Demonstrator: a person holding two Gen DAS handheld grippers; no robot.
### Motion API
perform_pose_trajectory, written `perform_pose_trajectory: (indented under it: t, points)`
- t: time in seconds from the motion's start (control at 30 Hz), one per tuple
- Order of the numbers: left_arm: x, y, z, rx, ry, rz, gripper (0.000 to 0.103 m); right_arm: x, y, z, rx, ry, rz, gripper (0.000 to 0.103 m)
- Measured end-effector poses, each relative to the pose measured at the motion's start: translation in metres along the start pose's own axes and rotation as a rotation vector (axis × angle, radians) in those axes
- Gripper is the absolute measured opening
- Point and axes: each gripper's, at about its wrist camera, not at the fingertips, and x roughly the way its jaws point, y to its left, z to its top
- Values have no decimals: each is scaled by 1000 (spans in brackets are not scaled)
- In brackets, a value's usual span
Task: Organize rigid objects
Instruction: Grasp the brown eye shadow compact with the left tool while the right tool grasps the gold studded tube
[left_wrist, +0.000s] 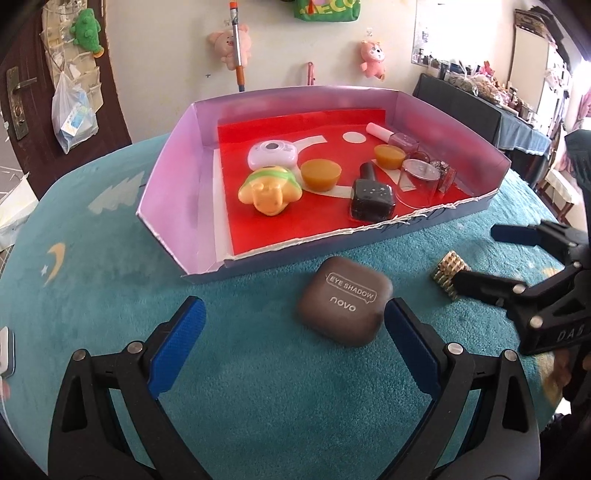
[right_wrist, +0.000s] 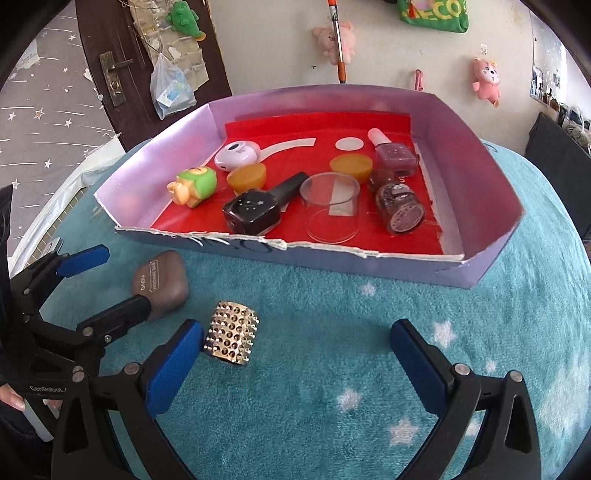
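Observation:
A brown eye shadow case (left_wrist: 343, 304) lies on the teal cloth in front of the box; it also shows in the right wrist view (right_wrist: 160, 286). A gold studded cuff (right_wrist: 231, 339) stands on the cloth, also seen in the left wrist view (left_wrist: 448, 271). My left gripper (left_wrist: 293, 321) is open and empty, its right finger beside the case. My right gripper (right_wrist: 295, 345) is open and empty, its left finger beside the cuff. The lilac cardboard box (left_wrist: 173, 177) with a red floor holds a black nail polish (left_wrist: 371, 197), a toy figure (left_wrist: 269, 190) and other small items.
In the box lie two orange cups (left_wrist: 319, 173), a clear cup (right_wrist: 330, 206), a white round case (left_wrist: 271, 153), a pink polish bottle (right_wrist: 393, 157) and a glitter jar (right_wrist: 400, 212). A door (right_wrist: 122, 74) and a wall with hanging plush toys stand behind the table.

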Motion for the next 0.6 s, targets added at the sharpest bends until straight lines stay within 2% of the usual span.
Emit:
perform_pose_trajectory:
  t: [0.2,0.37,0.43,0.6]
  points:
    - [3,-6,2,27,8,-18,99,-22,-23,-4,-1,-63,-87,103]
    - [6,-10,4,46,11,-37,99,-26,-21,-6,-30,-75,-29,103]
    - [8,-12,6,59,13,-37,99,-21,-15,-7,-64,-66,-38,103]
    - [11,-16,8,81,7,-47,98,-12,-9,-3,-101,-49,-47,86]
